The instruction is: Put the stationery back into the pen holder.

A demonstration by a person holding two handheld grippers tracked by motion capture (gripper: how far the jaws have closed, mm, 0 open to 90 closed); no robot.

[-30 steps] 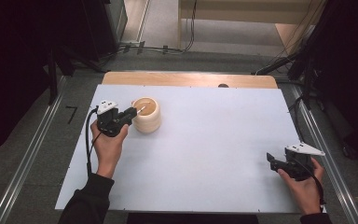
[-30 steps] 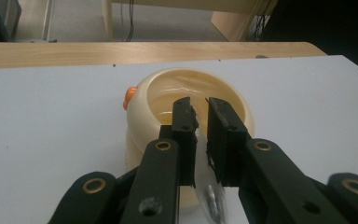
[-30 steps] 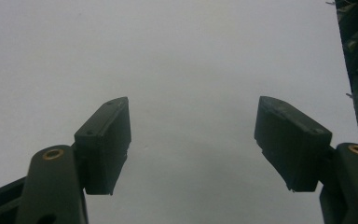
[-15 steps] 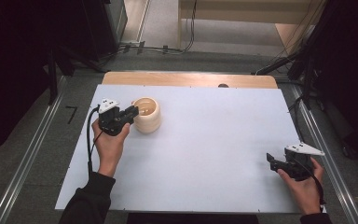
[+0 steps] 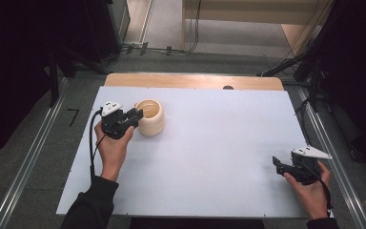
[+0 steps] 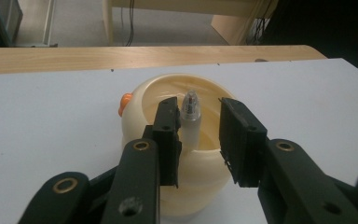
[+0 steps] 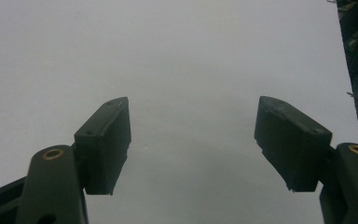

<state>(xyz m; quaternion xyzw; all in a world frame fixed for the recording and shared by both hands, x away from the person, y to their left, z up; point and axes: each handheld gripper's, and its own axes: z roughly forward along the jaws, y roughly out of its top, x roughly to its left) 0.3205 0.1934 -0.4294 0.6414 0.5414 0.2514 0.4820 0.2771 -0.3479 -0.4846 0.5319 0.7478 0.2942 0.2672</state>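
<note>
A cream, ribbed bowl [image 5: 150, 117] stands on the far left part of the white table sheet [image 5: 219, 143]. In the left gripper view the bowl [image 6: 142, 100] has an orange spot [image 6: 126, 99] on its rim. A small clear, bulb-tipped piece [image 6: 190, 119] stands inside it. My left gripper [image 5: 136, 114] reaches over the bowl's near rim. Its jaws have just been opening: the piece rests against one pad [image 6: 168, 126], with a gap to the other, so the left gripper [image 6: 199, 105] is open. At the near right my right gripper [image 5: 276, 162] is open over bare sheet, and the right gripper view shows this gripper [image 7: 193, 121] with nothing between its jaws.
A wooden strip [image 5: 195, 81] runs along the sheet's far edge. Metal rails [image 5: 28, 162] flank the table on both sides. Cables [image 5: 147, 47] lie on the floor beyond it.
The left jaws have parted a little at the bowl's rim. The pale streak across the bowl's mouth one second ago is gone. Neither hand has shifted.
</note>
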